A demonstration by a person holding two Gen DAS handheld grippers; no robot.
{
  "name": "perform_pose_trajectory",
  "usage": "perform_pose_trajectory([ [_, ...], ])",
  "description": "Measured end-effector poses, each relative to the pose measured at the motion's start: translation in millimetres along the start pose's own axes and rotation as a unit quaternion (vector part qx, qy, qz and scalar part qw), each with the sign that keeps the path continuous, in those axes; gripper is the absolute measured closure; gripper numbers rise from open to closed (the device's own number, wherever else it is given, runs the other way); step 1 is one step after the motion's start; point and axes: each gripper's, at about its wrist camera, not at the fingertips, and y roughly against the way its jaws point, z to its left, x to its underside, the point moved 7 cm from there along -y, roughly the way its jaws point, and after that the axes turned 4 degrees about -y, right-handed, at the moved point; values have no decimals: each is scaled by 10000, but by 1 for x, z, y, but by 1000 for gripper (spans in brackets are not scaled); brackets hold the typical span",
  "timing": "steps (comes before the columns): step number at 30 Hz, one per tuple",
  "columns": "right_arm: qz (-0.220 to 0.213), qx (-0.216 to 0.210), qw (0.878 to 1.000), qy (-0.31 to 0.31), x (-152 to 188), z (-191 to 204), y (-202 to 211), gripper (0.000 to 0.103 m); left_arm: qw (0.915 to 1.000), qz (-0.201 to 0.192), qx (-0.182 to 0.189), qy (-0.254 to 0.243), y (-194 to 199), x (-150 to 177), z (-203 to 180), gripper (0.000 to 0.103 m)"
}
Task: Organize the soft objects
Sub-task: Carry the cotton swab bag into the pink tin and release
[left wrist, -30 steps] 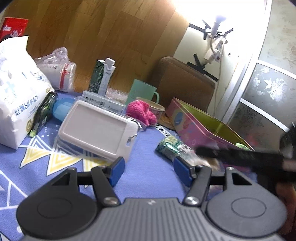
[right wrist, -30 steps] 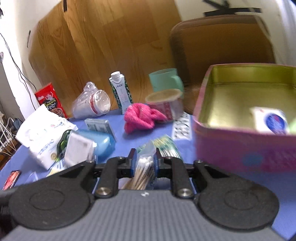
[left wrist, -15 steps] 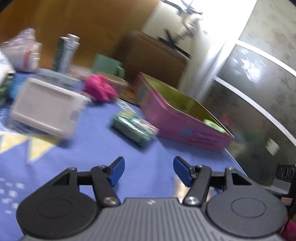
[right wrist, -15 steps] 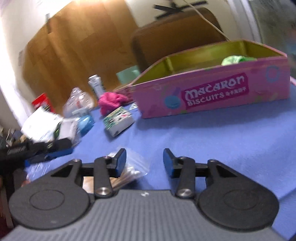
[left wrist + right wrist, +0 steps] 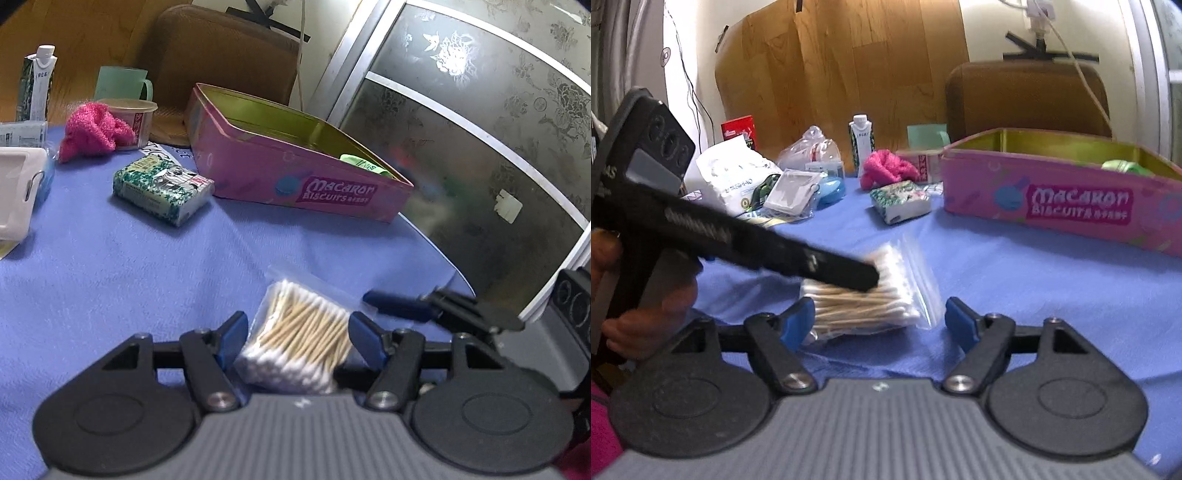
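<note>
The bag of cotton swabs point(image 5: 299, 336) lies flat on the blue-covered table point(image 5: 122, 266), near its front edge and well apart from the pink biscuit tin point(image 5: 295, 173).

In the left wrist view the bag sits between the blue pads of the left hand-held gripper point(image 5: 297, 334). Its jaws are opening, and the left pad stands just beside the bag; whether either pad touches the plastic cannot be told. The same view catches the right hand-held gripper point(image 5: 402, 306) coming in from the right, one blue fingertip just beside the bag's far corner.

The right wrist view shows the bag point(image 5: 864, 295) from the other side, between the pads of the right hand-held gripper point(image 5: 881, 325). These jaws are spread wide and opening; the right pad is clearly apart from the bag, the left one close against the swab ends. Only here is the left hand-held gripper's black body point(image 5: 746, 243) seen, slanting over the bag with a hand point(image 5: 646, 310) on its grip.

Farther back lie a green patterned tissue pack point(image 5: 162, 188), a pink fuzzy cloth point(image 5: 92, 131), a lidded cup point(image 5: 136, 118) and a green mug point(image 5: 122, 83). The right wrist view alone takes in a white soft pack point(image 5: 735, 177), a carton point(image 5: 860, 144) and a red box point(image 5: 738, 127).
</note>
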Motion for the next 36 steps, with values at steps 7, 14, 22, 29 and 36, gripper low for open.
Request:
perform_pose_trajectory([
  [7, -69, 137, 9998, 91, 3, -9, 14, 23, 9996, -71, -139, 230, 0, -5, 11, 42],
  [14, 322, -317, 9983, 382, 20, 15, 9, 34, 9996, -70, -100, 271, 3, -5, 10, 43],
  [22, 108, 227, 9985, 481, 14, 12, -7, 44, 9985, -159, -232, 474, 8, -5, 18, 41],
  [29, 20, 307, 9980, 560, 7, 8, -18, 49, 9974, -260, -437, 518, 9, -15, 20, 47],
  [36, -704, 553, 9939, 638, -40, -4, -16, 49, 9945, -924, -499, -28, 10, -90, 1, 47],
])
